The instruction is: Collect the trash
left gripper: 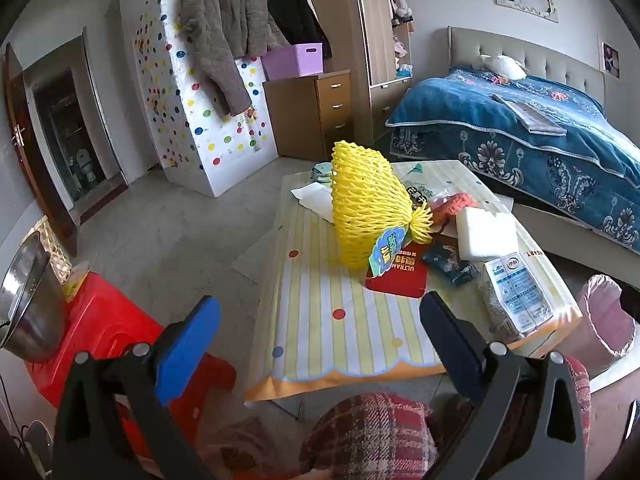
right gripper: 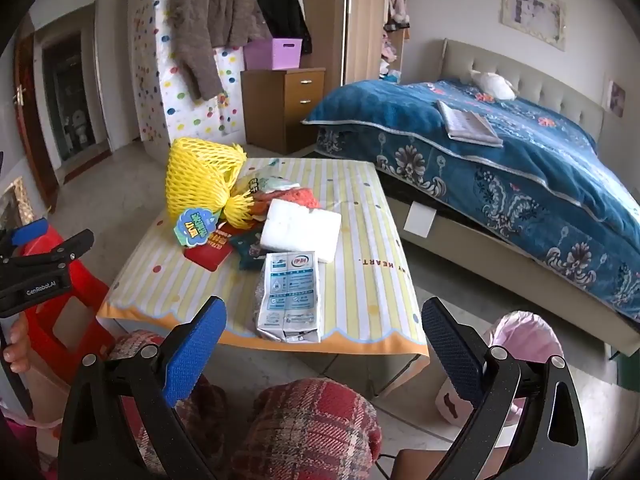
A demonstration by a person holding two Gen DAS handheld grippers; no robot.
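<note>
Nothing looks collected yet. The low table with a yellow-striped cloth (right gripper: 360, 240) carries a whole heap of trash: a yellow foam fruit net with a blue tag (right gripper: 204, 184), a white foam block (right gripper: 300, 230), a silver-grey printed pouch (right gripper: 290, 294) lying at the near edge, a flat red card packet (right gripper: 208, 254), and some crumpled orange and dark wrappers behind them. The pink-lined waste bin (right gripper: 520, 344) stands on the floor just off the table's near right corner, and its inside is hidden from view.

The left gripper (left gripper: 320, 344) and the right gripper (right gripper: 324, 350) both hang above the person's plaid-trousered knees with jaws spread wide and nothing between them.

The pouch slightly overhangs the near table edge, so it seems the easiest first pick. Open floor lies on the table's left; the bed with a blue blanket (right gripper: 500, 152) crowds the far right, and a red plastic stool (left gripper: 104, 336) sits near left
</note>
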